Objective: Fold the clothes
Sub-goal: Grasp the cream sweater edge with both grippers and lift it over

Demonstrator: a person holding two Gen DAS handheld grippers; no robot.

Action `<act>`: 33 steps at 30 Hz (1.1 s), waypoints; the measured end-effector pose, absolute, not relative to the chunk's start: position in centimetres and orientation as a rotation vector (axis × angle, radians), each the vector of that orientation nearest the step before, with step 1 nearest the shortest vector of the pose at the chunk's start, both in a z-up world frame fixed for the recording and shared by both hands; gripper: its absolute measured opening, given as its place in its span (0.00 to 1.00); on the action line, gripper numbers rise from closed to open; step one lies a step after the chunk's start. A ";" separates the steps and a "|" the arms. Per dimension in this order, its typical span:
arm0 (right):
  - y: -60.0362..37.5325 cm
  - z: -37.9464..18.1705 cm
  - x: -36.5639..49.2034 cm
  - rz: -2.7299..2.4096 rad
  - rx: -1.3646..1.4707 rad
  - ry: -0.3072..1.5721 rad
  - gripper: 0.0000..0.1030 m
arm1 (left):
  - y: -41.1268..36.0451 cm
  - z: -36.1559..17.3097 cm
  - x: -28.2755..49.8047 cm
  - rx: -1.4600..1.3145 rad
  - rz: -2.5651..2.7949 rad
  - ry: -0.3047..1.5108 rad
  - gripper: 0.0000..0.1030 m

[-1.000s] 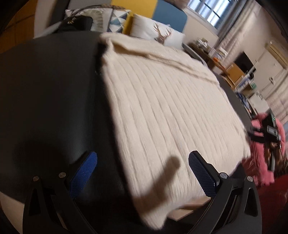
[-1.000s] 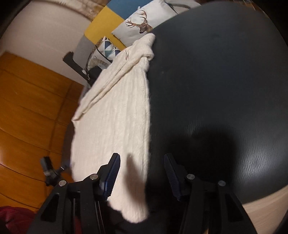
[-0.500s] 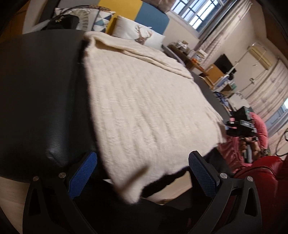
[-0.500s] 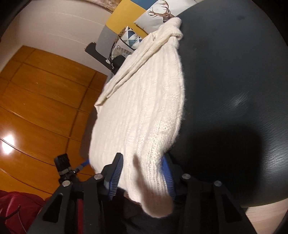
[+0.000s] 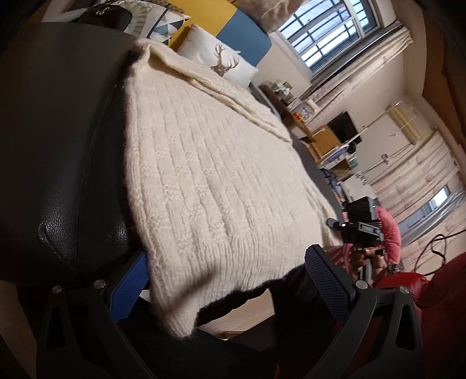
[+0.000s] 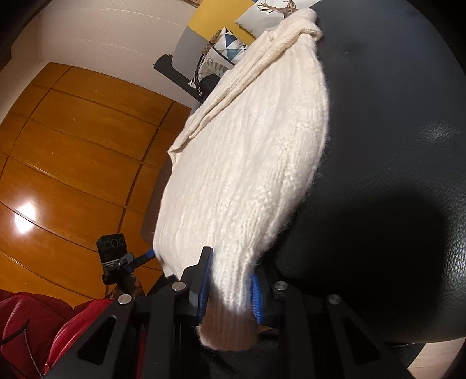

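A cream knit sweater [image 5: 209, 180] lies flat on a black leather surface [image 5: 58, 145], its near hem hanging over the edge. My left gripper [image 5: 227, 285] is open wide at the hem's left corner. The knit droops between its fingers and lies against the left pad [image 5: 128, 288]. My right gripper [image 6: 230, 291] is at the hem's other corner [image 6: 233, 280]. Its jaws are closing, and both blue pads press on the bunched knit. Each gripper shows small in the other's view: right gripper [image 5: 358, 230], left gripper [image 6: 116, 256].
Cushions, one with a deer print [image 5: 221, 61], and a black bag [image 5: 102, 17] lie past the sweater's far end. Wooden wall panels [image 6: 72, 145] stand on the left. Red leather [image 6: 43, 320] is below the hands. A desk and window [image 5: 329, 26] are at the right.
The right jaws have narrowed from apart to pinching the sweater's hem corner. The left gripper has tipped and come in, so the hem's left corner now hangs between its open fingers.
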State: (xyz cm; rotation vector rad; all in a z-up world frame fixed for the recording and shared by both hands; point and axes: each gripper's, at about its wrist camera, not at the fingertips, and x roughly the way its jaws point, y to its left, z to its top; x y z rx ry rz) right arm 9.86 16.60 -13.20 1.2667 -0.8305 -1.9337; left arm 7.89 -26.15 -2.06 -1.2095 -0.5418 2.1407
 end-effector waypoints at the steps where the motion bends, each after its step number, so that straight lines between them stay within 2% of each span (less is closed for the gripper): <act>1: 16.4 -13.1 9.9 -1.955 1.279 -0.818 0.19 | -25.7 -1.9 7.9 -1.227 2.157 -0.513 1.00; 3: 16.1 -12.8 9.9 -2.003 1.307 -0.792 0.11 | -24.6 -1.6 8.0 -1.263 2.196 -0.429 1.00; 6: 15.8 -12.4 10.0 -2.054 1.328 -0.775 0.10 | -23.6 -1.5 8.1 -1.293 2.236 -0.331 0.97; 7: 15.8 -12.3 10.0 -2.067 1.330 -0.774 0.10 | -23.8 -1.5 8.1 -1.299 2.260 -0.320 0.84; 10: 16.0 -12.5 10.1 -2.066 1.320 -0.816 0.10 | -25.8 -1.7 7.7 -1.333 2.321 -0.376 0.10; 12: 16.6 -13.2 10.2 -2.031 1.299 -0.904 0.10 | -27.0 -2.4 7.1 -1.347 2.253 -0.515 0.10; 16: 17.7 -13.7 10.5 -1.988 1.256 -1.003 0.10 | -26.0 -2.3 7.3 -1.308 2.205 -0.481 0.10; 20: 18.2 -13.3 10.6 -1.962 1.165 -1.071 0.10 | -25.6 -1.5 7.4 -1.226 2.133 -0.558 0.10; 33: 18.8 -8.2 14.2 -1.850 0.980 -0.993 0.10 | -28.8 2.9 11.3 -0.953 1.934 -0.896 0.10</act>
